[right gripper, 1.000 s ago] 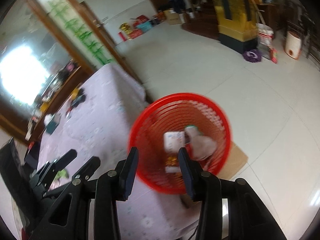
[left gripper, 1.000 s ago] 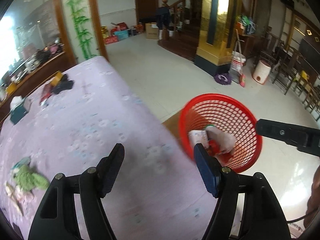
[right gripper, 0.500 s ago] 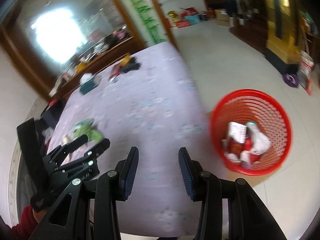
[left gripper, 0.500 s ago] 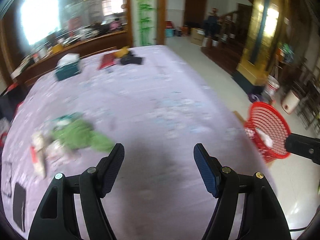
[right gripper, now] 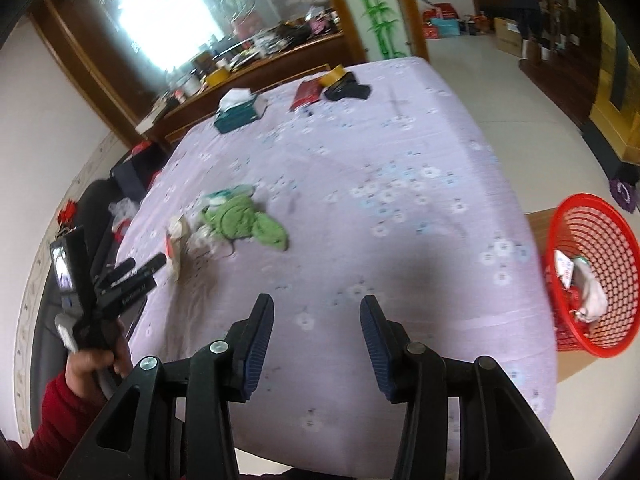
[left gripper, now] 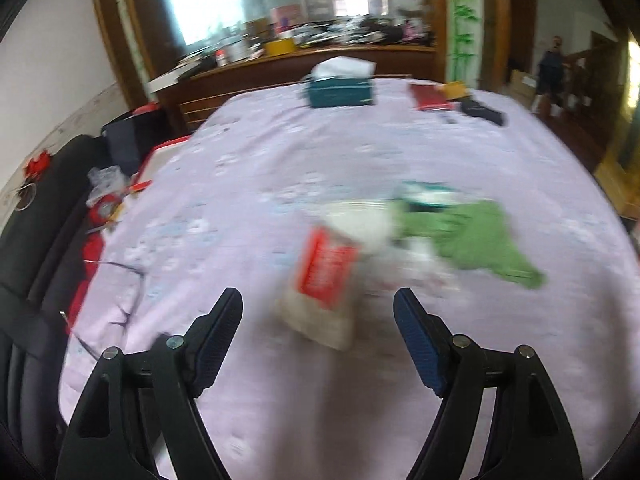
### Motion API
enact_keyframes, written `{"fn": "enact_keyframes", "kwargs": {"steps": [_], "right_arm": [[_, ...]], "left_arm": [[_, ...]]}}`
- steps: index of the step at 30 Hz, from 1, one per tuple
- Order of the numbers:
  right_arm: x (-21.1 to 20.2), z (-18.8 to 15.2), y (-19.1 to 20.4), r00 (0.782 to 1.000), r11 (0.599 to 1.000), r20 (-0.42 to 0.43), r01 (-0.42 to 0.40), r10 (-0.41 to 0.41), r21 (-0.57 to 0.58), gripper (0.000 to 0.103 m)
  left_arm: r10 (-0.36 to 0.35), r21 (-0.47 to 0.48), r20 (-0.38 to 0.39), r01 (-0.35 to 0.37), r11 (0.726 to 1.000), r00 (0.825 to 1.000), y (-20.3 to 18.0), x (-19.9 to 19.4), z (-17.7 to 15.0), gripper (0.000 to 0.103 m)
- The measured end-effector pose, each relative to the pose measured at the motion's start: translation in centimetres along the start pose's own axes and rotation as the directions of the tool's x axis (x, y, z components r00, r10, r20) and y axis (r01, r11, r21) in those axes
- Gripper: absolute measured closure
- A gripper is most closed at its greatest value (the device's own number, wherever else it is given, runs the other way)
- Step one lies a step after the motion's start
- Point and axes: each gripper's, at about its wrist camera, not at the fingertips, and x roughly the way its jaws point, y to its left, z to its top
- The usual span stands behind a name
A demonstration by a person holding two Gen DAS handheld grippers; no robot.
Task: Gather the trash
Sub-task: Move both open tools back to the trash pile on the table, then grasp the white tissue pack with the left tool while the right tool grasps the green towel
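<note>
A pile of trash lies on the lilac tablecloth (left gripper: 280, 152): a whitish bag with a red label (left gripper: 324, 276), a crumpled green wrapper (left gripper: 476, 236) and a teal-and-white packet (left gripper: 424, 194). My left gripper (left gripper: 318, 308) hovers just short of the bag, its jaws opening, nothing between them. In the right wrist view the same pile (right gripper: 236, 220) lies left of centre, with the left gripper (right gripper: 146, 266) beside it. My right gripper (right gripper: 316, 316) hangs over bare cloth, jaws opening and empty. The red mesh basket (right gripper: 600, 236) with trash inside stands on the floor at the right.
A teal tissue box (left gripper: 340, 88), a red booklet (left gripper: 430, 98) and a black pouch (left gripper: 482, 112) lie at the table's far end. A dark chair (left gripper: 36, 240) with red items stands at the left. A wooden sideboard (left gripper: 304, 64) is behind.
Both views have swung left, away from the red basket and towards the table. The trash pile has come close in front of the left gripper. Both grippers stand slightly wider.
</note>
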Motion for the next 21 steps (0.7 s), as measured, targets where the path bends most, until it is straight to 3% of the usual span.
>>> {"fn": "enact_keyframes", "kwargs": {"steps": [9, 16, 19, 21], "right_arm": [[2.2, 0.8, 3.4, 0.999, 0.999, -0.023, 0.025, -0.025, -0.037, 0.054], [3.6, 1.4, 4.4, 0.998, 0.998, -0.048, 0.044, -0.046, -0.051, 0.054], [4.5, 2.1, 4.9, 0.997, 0.997, -0.064, 0.029, -0.033, -0.066, 0.054], [5.3, 2.7, 5.3, 0.997, 0.997, -0.073, 0.013, -0.018, -0.076, 0.054]], "left_arm": [[-0.144, 0.042, -0.089, 0.148, 0.988, 0.986, 1.0, 5.7, 1.0, 0.023], [-0.153, 0.083, -0.090, 0.161, 0.983, 0.984, 0.7, 8.2, 1.5, 0.025], [-0.194, 0.035, -0.116, 0.199, 0.979, 0.974, 1.3, 9.3, 1.7, 0.056], [-0.197, 0.006, -0.112, 0.199, 0.980, 0.974, 1.7, 9.4, 1.7, 0.057]]}}
